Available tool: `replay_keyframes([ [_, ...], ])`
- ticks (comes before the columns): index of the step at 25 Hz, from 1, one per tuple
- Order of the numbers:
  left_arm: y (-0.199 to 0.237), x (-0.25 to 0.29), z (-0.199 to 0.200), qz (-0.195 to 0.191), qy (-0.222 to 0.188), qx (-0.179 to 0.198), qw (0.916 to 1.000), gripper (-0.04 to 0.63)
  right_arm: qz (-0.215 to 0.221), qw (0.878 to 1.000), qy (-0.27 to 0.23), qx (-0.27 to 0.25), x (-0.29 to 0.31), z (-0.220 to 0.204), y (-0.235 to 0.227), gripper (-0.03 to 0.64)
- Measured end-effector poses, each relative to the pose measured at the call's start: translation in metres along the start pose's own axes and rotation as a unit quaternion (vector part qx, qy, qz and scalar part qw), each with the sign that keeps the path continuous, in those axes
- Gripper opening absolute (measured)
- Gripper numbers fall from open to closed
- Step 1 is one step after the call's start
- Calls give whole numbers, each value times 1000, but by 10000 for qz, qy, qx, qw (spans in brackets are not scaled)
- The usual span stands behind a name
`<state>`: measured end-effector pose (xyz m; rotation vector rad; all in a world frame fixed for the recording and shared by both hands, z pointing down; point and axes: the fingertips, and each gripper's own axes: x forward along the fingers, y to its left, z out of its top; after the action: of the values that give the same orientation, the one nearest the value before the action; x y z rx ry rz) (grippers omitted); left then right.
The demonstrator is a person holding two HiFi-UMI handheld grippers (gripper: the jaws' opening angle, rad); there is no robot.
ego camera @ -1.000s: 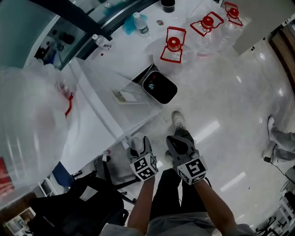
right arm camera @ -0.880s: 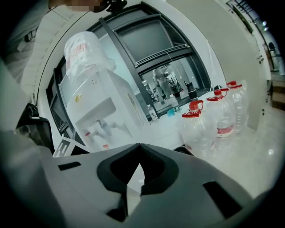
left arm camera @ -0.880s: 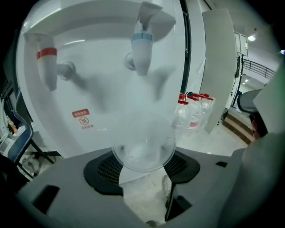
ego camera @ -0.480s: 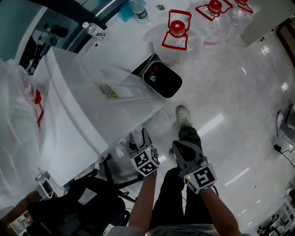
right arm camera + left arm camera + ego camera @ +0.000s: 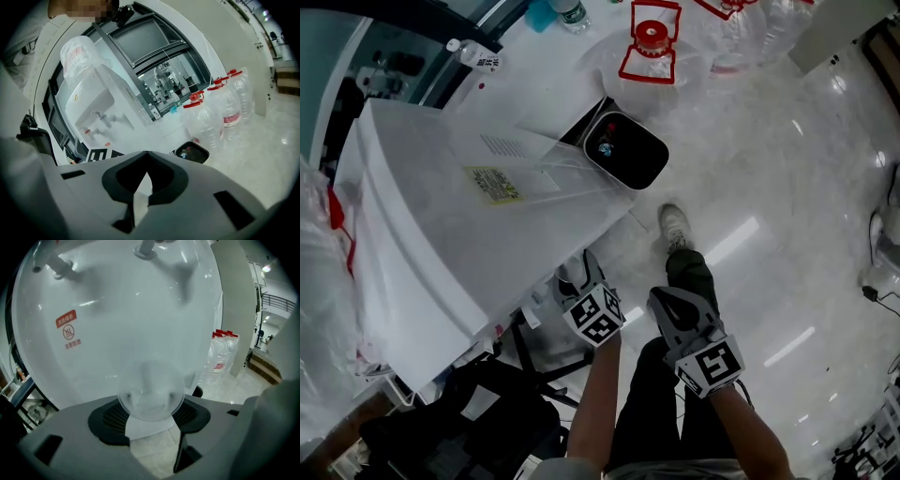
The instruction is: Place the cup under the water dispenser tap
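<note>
Sitting between the jaws of the left tool (image 5: 151, 417), the clear plastic cup (image 5: 150, 390) is pinched at its sides by the dark pads, its round mouth turned toward the camera. It hangs close in front of the white face of the water dispenser (image 5: 117, 324). Two taps (image 5: 145, 248) jut out near the top edge of the left gripper view, well above the cup and apart from it. A small red label (image 5: 68, 329) marks the dispenser's front to the cup's upper left. The right tool (image 5: 147, 154) has its jaws pressed together with nothing between them, and in the head view it is held just beside the left one, low in front of the person's legs. Beyond the dispenser's side a black bin (image 5: 623, 150) stands on the glossy floor (image 5: 769, 187), and farther off are large clear water bottles (image 5: 220, 112) with red caps.
</note>
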<state>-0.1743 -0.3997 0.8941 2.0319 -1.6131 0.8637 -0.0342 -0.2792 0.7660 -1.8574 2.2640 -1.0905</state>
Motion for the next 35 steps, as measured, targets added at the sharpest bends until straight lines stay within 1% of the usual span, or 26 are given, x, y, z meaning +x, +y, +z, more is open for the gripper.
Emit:
replay_keyframes([
  [3,-1,5,-2,32,23,-41,10000,270,-42,10000,-5,11,-2,-1,-6,9],
  [10,-2,7,1,79,-86,-51,9999,273,-78,10000,21,46,-6,-6,-12,9],
  [14,1,9,-1,130,-12,-59,9999,281,-72,9999,34,62,-9,-8,-12,9],
  [17,0,12,-2,81,52,-76,9999,310,-71,9999,38,74,-9,-9,-13,9],
  [20,-1,13,-3,31,65,-3,10000,319,-63,9999,42,74,-8,-10,-12,9],
  [23,0,13,-6,44,99,-34,9999,325,-54,10000,44,65,-9,-11,-12,9],
  [32,6,-6,-12,2,206,-7,9998,327,-26,10000,-44,-15,-16,0,-9,9],
  [35,2,-18,-14,-89,247,-10,9997,327,-24,9999,-73,-93,-22,6,-5,9],
])
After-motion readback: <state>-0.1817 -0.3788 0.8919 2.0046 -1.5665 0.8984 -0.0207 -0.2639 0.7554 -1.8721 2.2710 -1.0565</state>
